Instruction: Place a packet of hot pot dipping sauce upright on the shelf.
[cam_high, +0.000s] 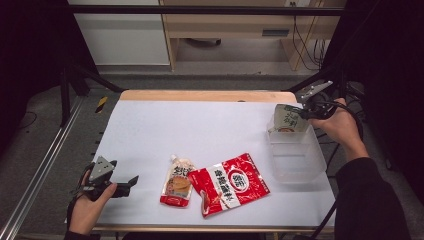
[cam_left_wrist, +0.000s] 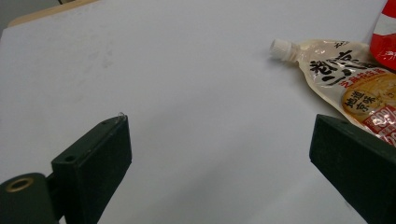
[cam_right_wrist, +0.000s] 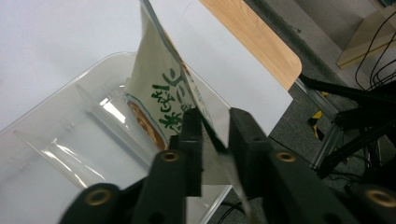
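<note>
Here we are setting the pale green-lettered sauce pouch (cam_high: 288, 119) into the clear plastic bin (cam_high: 300, 167) at the table's right edge. It stands upright at the bin's far end, long axis vertical. The right gripper (cam_right_wrist: 215, 133) has its jaws slightly parted around the pouch's top edge; next we withdraw. The left gripper (cam_high: 131, 182) waits, jaws wide apart.

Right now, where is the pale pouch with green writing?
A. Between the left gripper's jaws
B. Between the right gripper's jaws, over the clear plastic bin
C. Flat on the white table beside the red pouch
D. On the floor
B: the pale pouch with green writing sits between the jaws of the right gripper, its lower end in the clear plastic bin.
</note>
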